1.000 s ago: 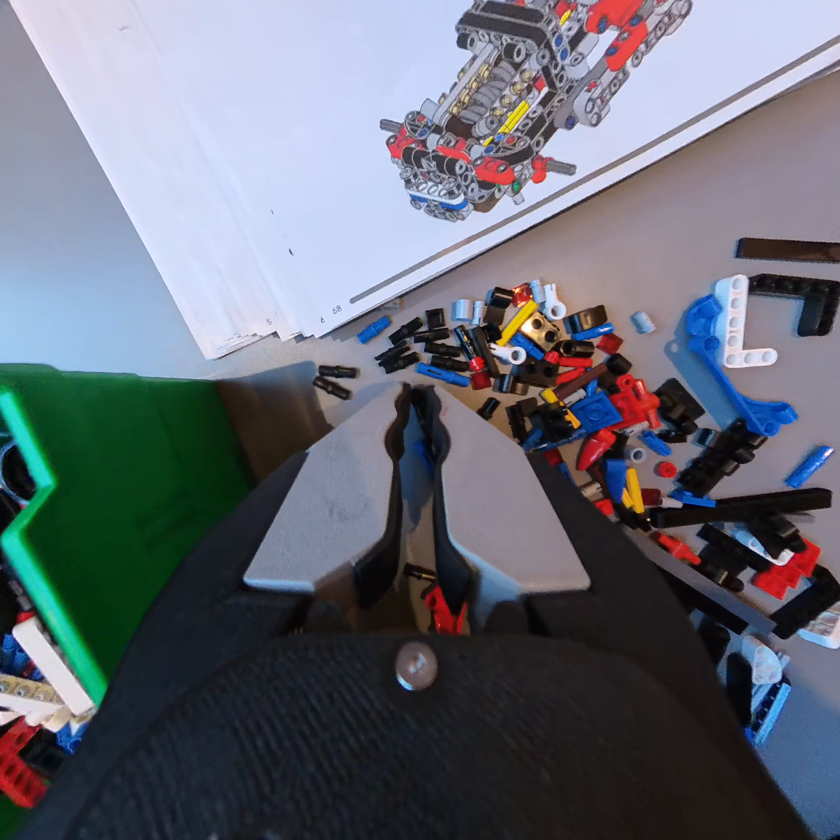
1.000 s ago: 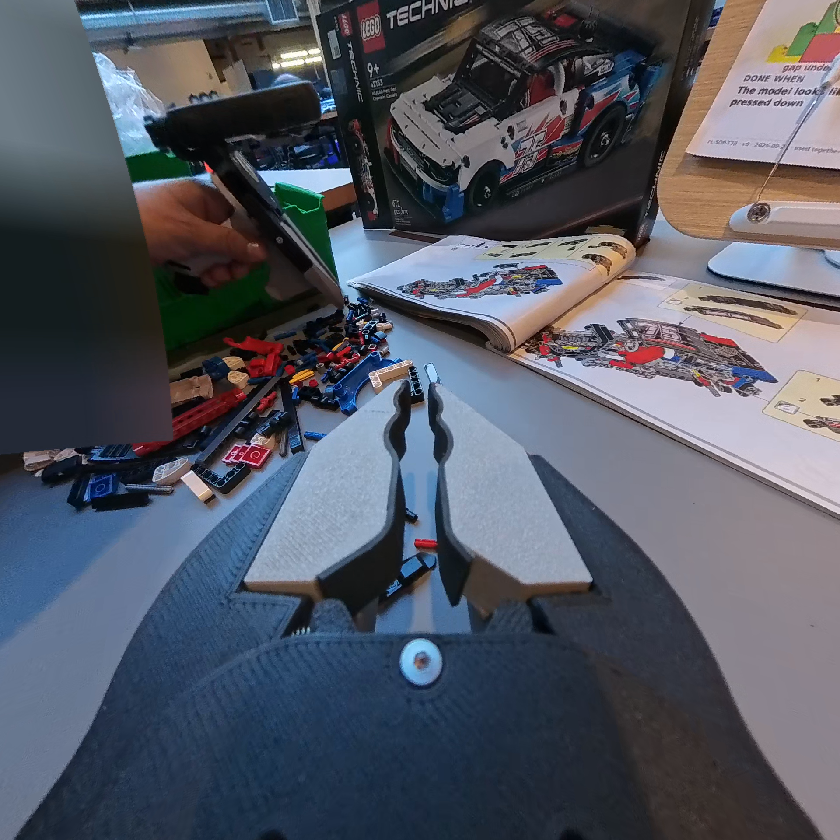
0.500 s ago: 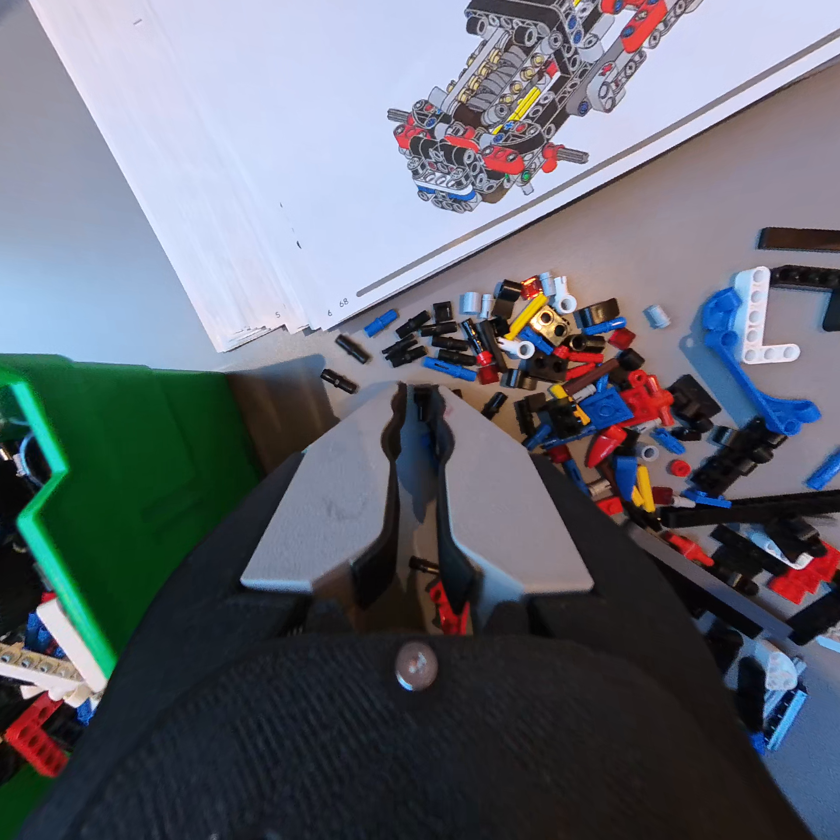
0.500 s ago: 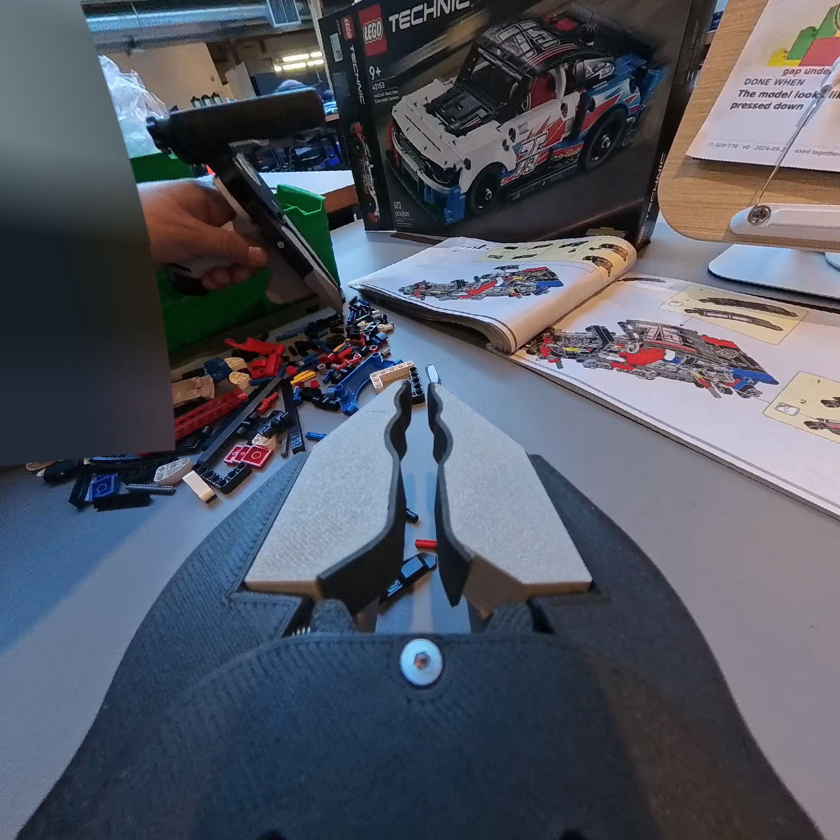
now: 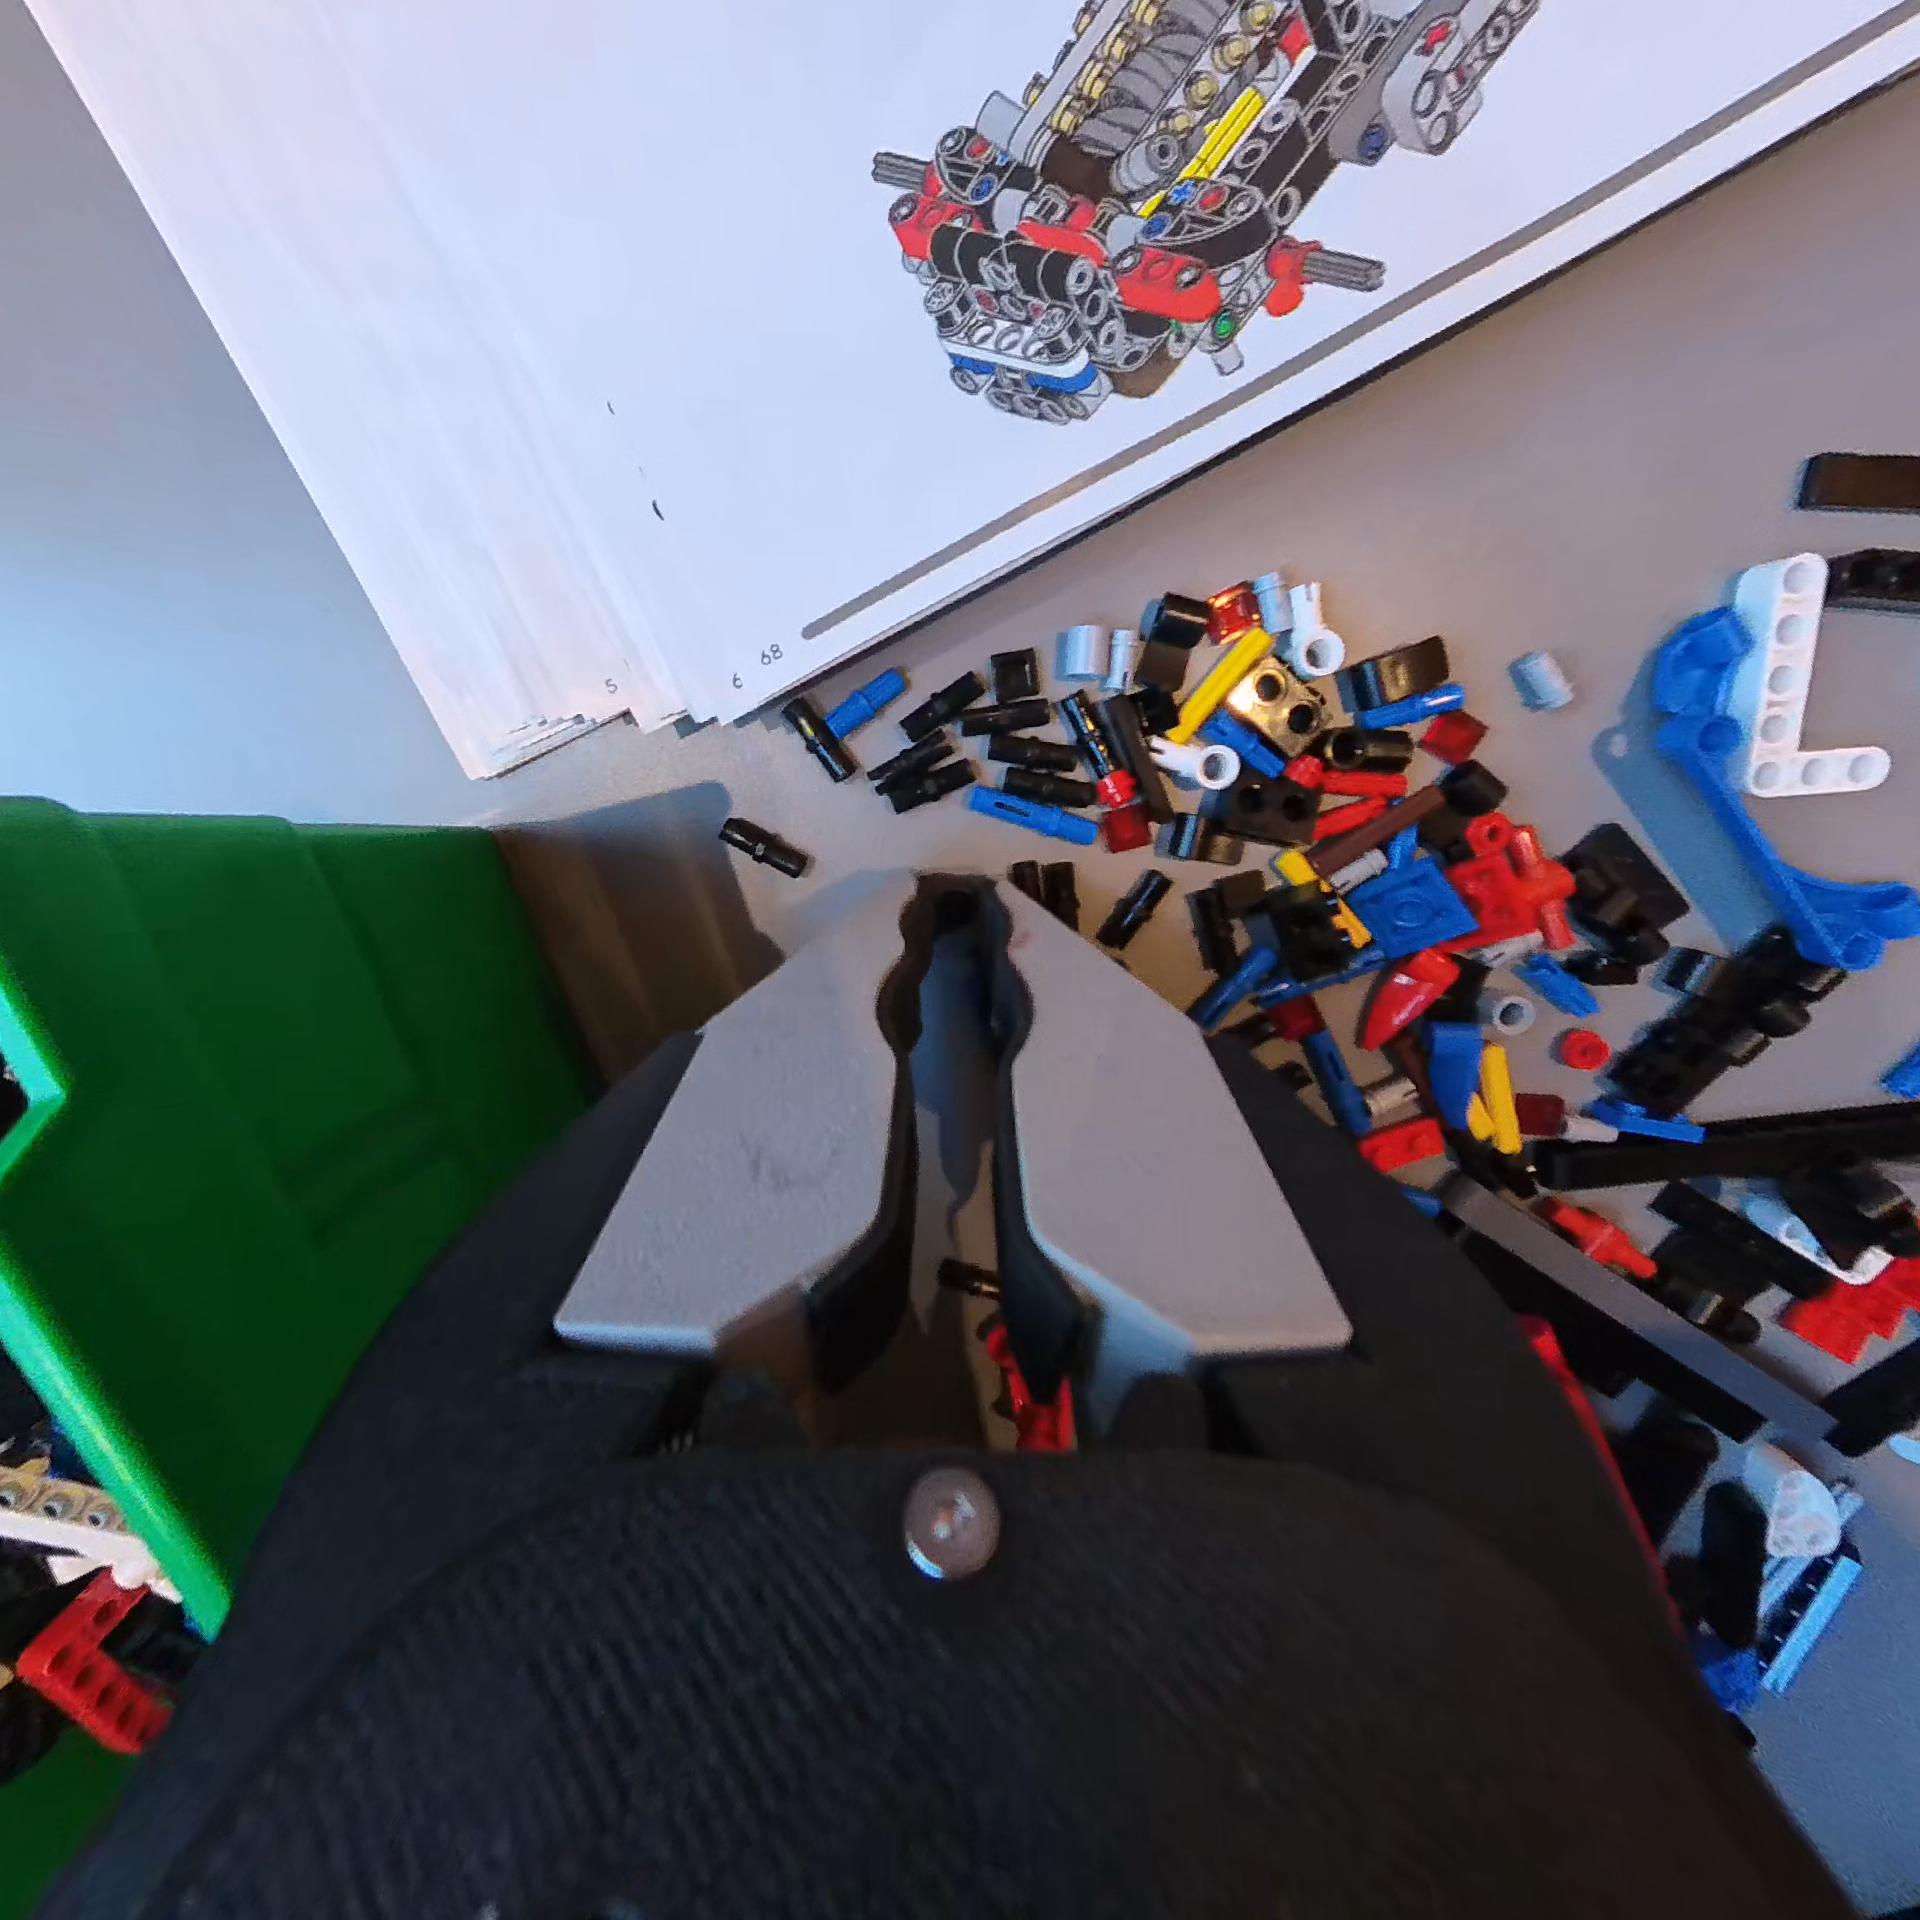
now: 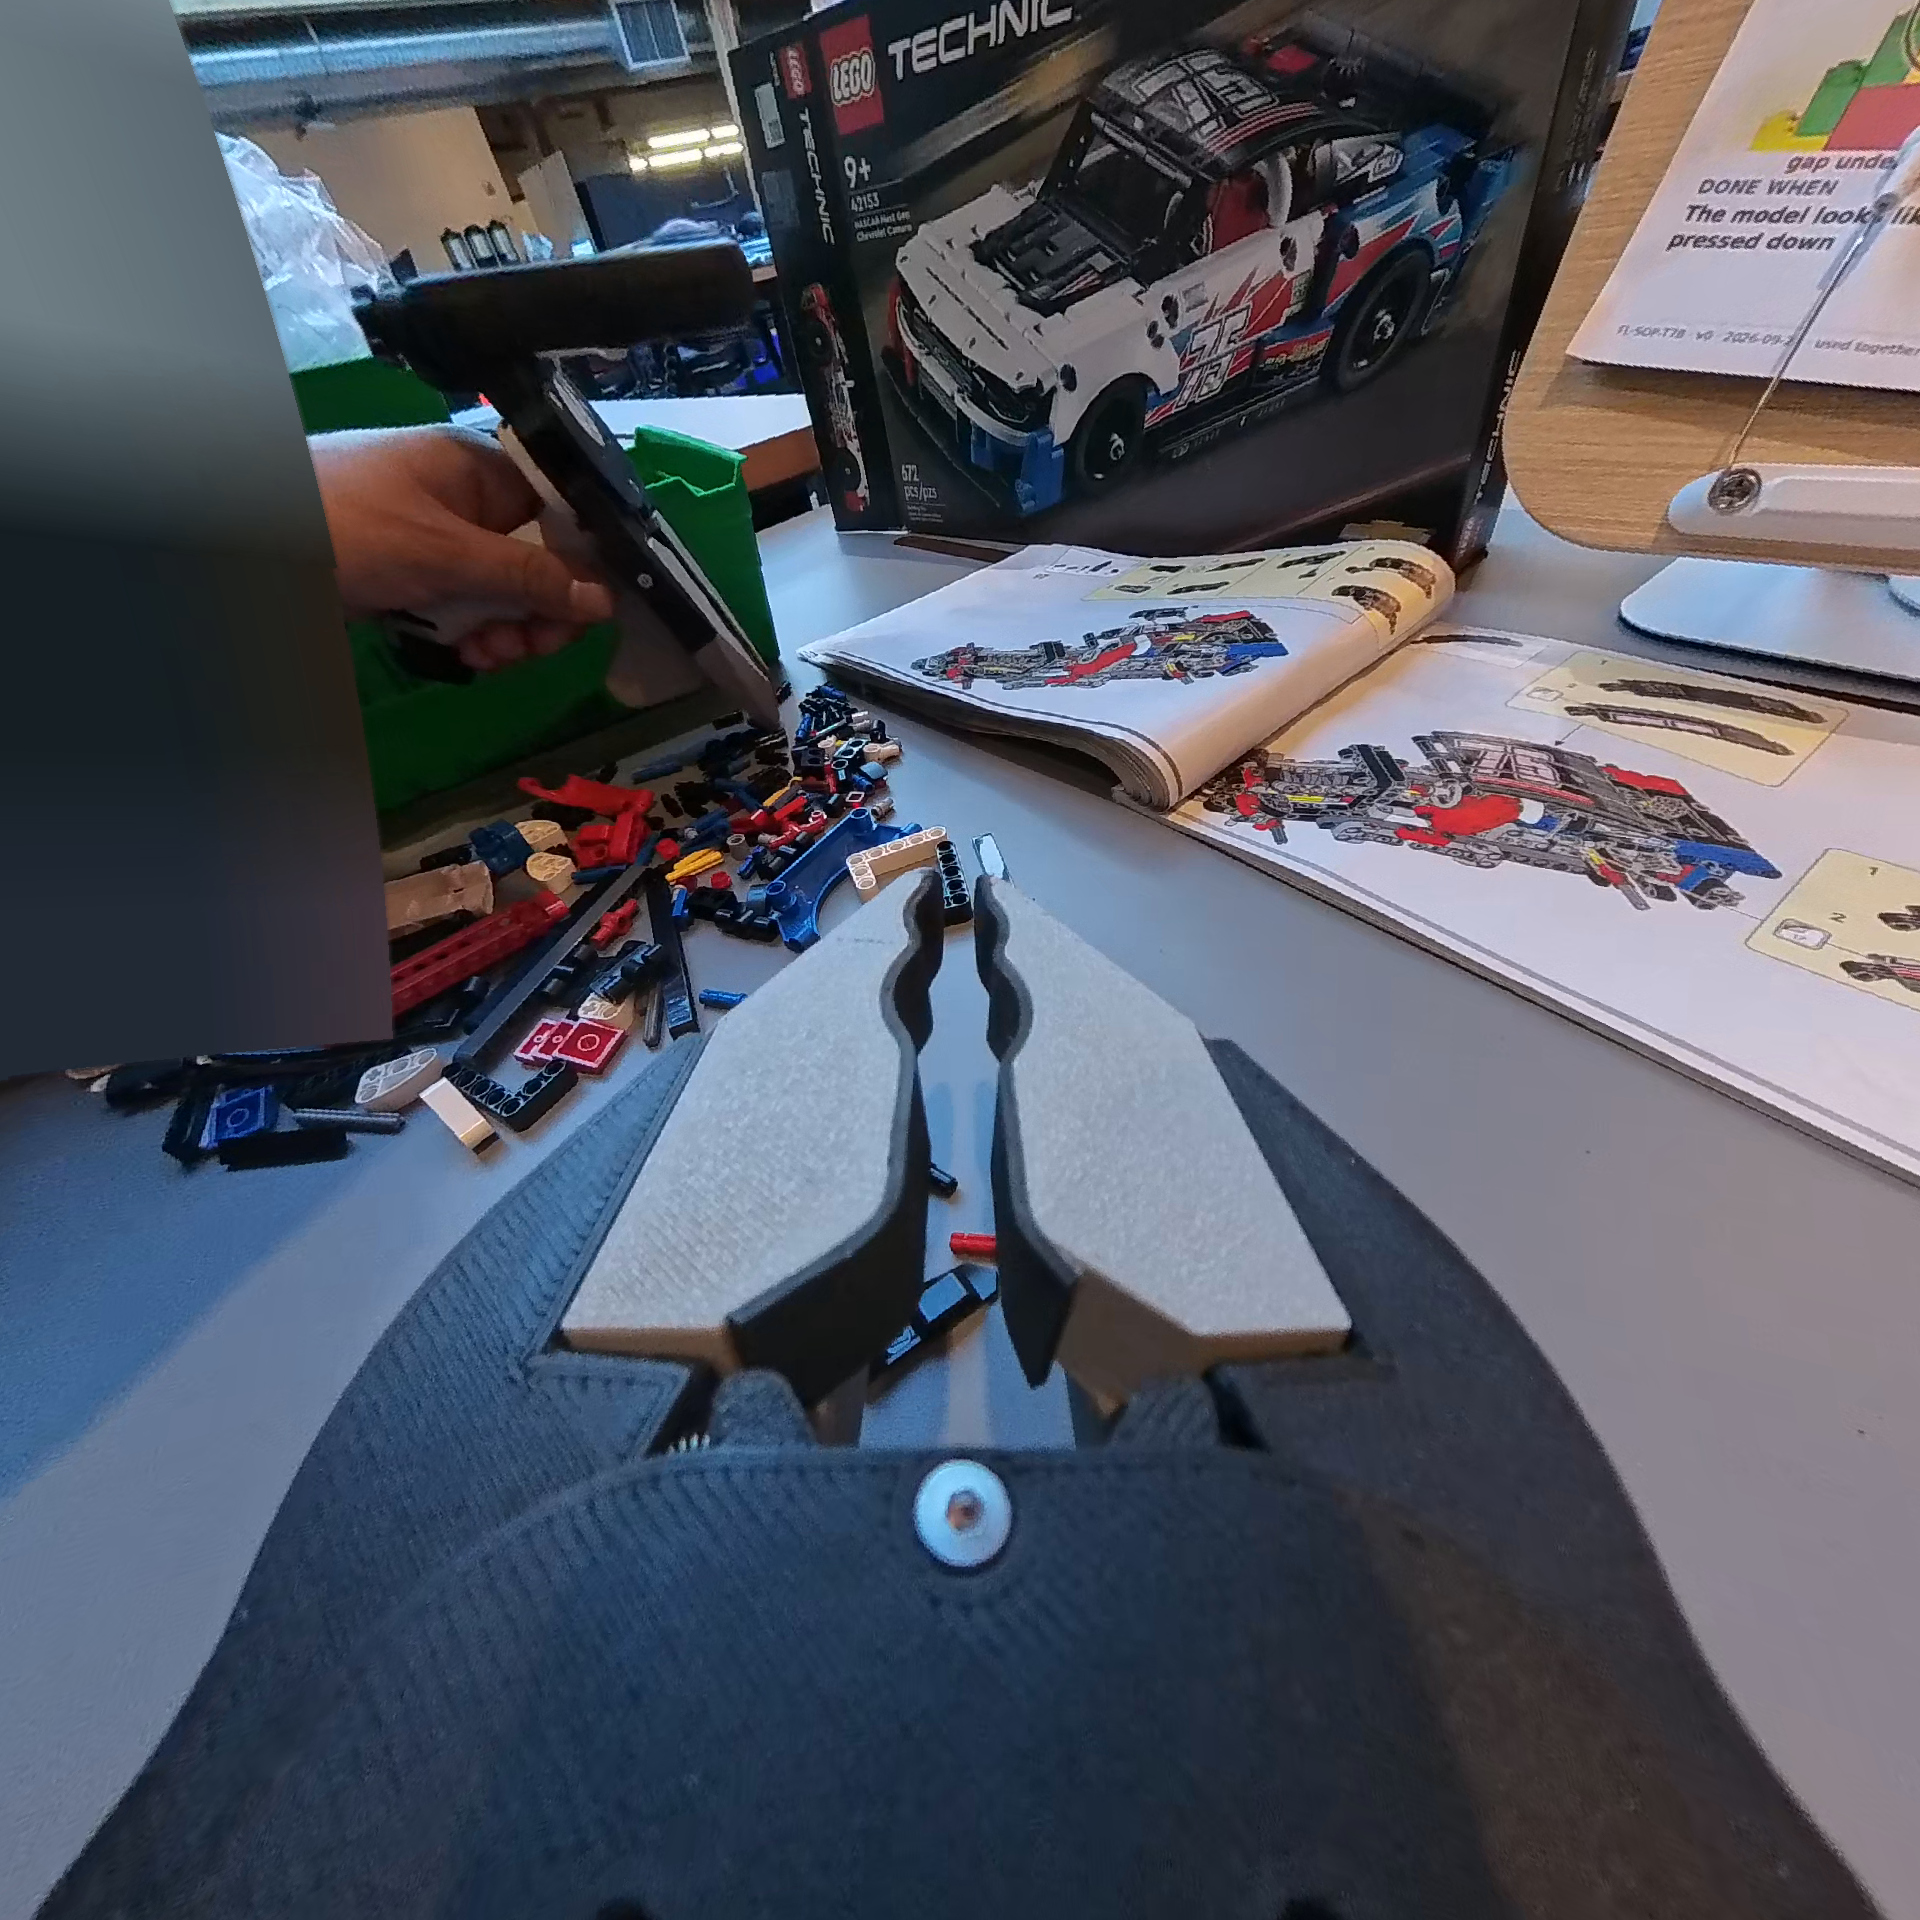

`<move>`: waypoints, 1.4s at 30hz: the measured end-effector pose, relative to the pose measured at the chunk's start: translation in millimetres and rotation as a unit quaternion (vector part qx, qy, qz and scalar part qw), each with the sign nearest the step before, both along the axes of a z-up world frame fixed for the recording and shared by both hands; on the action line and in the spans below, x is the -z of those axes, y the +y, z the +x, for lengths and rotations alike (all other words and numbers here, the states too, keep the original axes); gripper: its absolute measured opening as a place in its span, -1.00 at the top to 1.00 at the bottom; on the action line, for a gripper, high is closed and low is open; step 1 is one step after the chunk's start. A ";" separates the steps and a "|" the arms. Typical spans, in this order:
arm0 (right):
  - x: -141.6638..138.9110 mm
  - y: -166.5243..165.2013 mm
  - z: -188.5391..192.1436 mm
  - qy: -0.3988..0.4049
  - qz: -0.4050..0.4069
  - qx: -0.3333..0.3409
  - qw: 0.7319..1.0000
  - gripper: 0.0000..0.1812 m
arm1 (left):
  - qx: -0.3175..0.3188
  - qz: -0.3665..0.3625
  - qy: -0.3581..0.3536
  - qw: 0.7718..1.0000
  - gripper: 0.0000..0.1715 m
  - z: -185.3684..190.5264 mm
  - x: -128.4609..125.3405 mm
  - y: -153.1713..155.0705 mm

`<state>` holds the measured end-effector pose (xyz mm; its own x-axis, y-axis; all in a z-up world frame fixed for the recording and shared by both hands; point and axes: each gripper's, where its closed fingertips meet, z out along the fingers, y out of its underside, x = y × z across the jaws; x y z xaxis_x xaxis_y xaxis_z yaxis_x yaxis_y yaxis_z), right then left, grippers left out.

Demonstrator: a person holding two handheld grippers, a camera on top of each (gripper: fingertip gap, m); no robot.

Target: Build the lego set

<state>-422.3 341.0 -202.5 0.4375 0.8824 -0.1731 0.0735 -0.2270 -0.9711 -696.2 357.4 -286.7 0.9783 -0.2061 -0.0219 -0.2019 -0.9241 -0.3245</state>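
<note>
We keep the left gripper [image 5: 954, 914] pinched on the small black plastic pin [image 5: 952, 908], lifting straight; the right gripper [image 6: 958, 902] idles narrow, empty.

left gripper [image 5: 954, 914] tips pinched together, angled downward; right gripper [image 6: 958, 896] narrowly parted, level

A: What sits between the left hand-held gripper's [image 5: 954, 906] tips?

B: Something small and dark, too blurred to name. Its body also covers part of the brick pile [image 5: 1382, 883].

A: And the green bin [image 5: 260, 1039]?

B: Cut off at the left edge; its contents barely show.

A: The right wrist view?

B: A blurred patch covers the left side, and the box [image 6: 1195, 270] and stand [image 6: 1766, 582] run off the frame.
</note>
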 end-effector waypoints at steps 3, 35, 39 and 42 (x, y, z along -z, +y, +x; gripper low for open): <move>0.0 -0.2 -0.2 -0.001 0.001 0.000 1.000 0.98 | 0.004 0.007 -0.011 1.000 0.95 4.8 -4.5 0.7; -31.4 1.1 22.6 0.018 0.062 0.047 0.997 0.89 | 0.190 -0.010 -0.176 0.966 0.54 208.3 -58.9 -24.4; -23.4 14.9 -17.0 -0.111 0.068 0.005 0.991 0.53 | 0.082 0.077 -0.101 0.989 0.52 116.0 -102.5 -17.4; -4.3 28.6 -66.0 -0.223 0.076 -0.047 0.971 0.47 | 0.016 0.099 -0.065 0.993 0.47 64.1 -109.8 -25.8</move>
<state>-488.2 369.6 -198.2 0.3548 0.9230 0.1491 0.5072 -0.0560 -0.8600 -632.2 331.6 -176.9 0.9687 -0.2409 0.0605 -0.1746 -0.8336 -0.5240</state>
